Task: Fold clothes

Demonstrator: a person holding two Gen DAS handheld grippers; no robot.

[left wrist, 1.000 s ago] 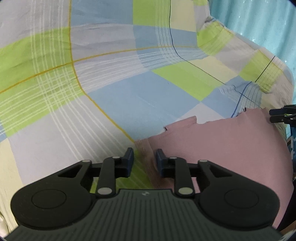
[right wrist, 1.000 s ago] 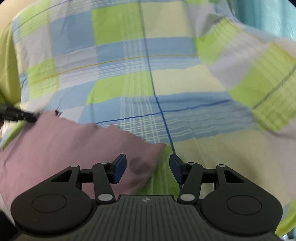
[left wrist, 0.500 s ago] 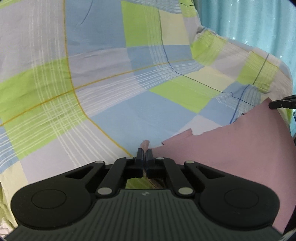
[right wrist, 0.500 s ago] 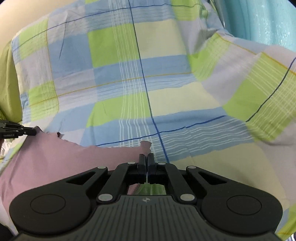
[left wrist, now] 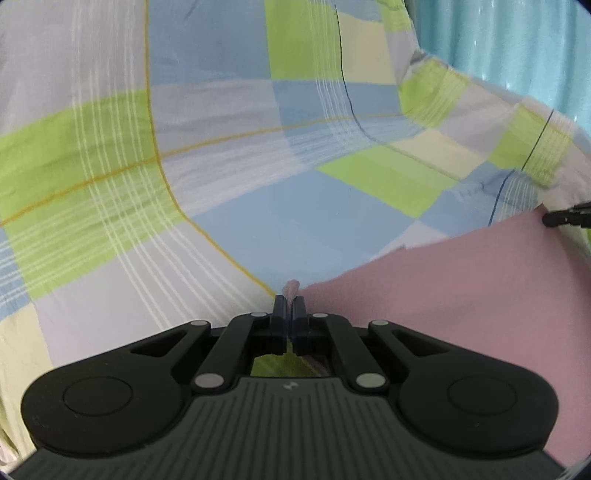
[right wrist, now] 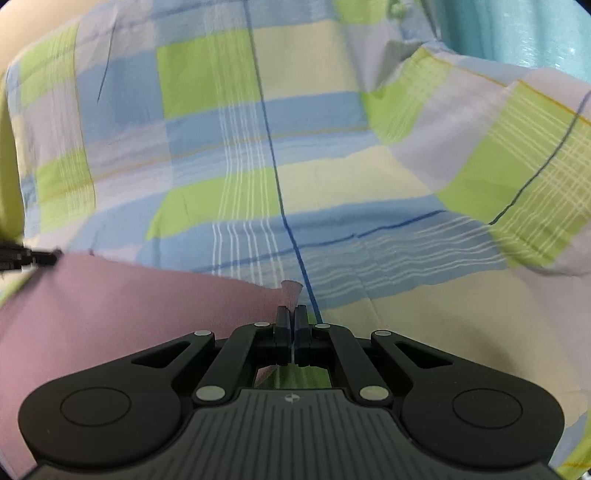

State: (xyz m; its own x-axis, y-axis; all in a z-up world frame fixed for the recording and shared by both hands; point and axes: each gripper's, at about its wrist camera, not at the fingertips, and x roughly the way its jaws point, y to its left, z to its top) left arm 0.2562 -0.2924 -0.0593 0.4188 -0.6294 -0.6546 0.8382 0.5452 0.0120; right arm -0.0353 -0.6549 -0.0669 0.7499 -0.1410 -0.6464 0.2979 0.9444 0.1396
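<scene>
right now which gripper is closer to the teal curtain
Right, as a judgement. The teal curtain hangs beyond the bed's far right edge; the right gripper grips the pink cloth on that side, the left gripper its opposite corner, farther away.

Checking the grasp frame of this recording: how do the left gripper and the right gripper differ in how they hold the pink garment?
The left gripper pinches the pink garment with the cloth spreading to its right; the right gripper has it spreading to its left. Each one's tip shows at the edge of the other's view. Both are shut on a small tuft above the checked sheet.
</scene>
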